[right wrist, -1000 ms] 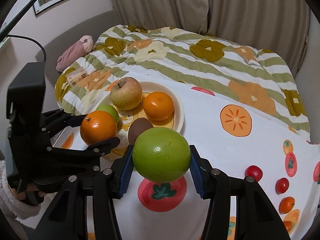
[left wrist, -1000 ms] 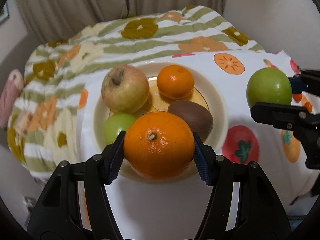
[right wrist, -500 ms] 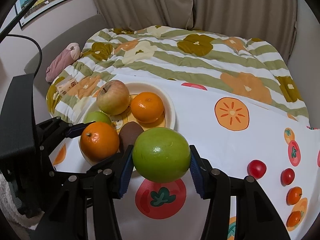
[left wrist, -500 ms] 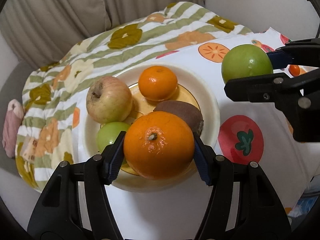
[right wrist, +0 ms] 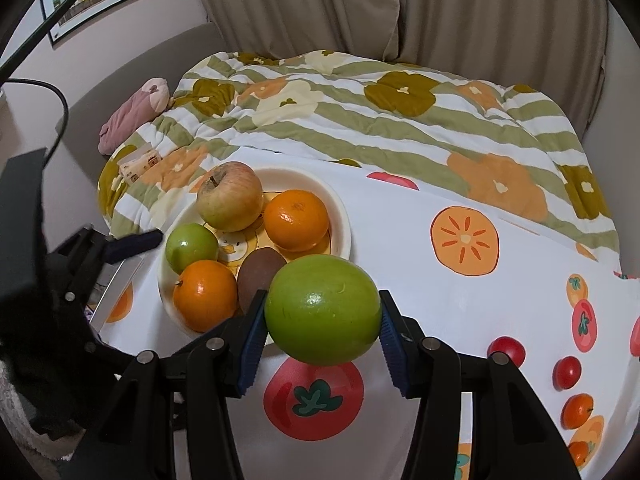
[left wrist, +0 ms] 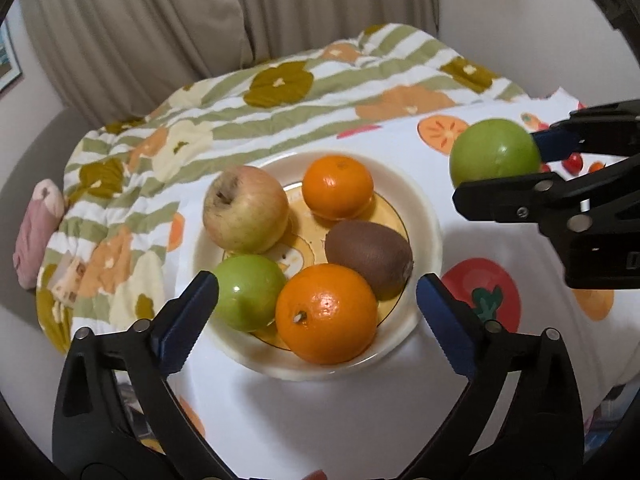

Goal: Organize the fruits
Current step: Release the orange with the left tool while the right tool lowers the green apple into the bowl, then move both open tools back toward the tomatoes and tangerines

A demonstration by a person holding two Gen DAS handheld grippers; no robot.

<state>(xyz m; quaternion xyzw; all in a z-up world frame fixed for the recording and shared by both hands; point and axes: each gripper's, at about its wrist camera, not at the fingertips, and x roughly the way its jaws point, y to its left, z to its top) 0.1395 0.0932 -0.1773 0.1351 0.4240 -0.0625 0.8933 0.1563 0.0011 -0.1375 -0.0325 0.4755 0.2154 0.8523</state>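
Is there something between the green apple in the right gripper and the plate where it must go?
No barrier. The green apple hangs at the plate edge, but the kiwi and front orange fill the near side. Free space is scarce.

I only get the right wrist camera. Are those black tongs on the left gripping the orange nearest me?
Observer: No. The left tongs are opening; the near orange sits on the plate between their pads, untouched.
Operator: The apple in front hides the brown fruit. Is it whole?
Observer: Yes, the kiwi lies whole on the plate, next to that orange.
Operator: Is the held apple above the plate?
Observer: From the left camera, the green apple in the right tongs appears off the plate's right side, over the cloth.
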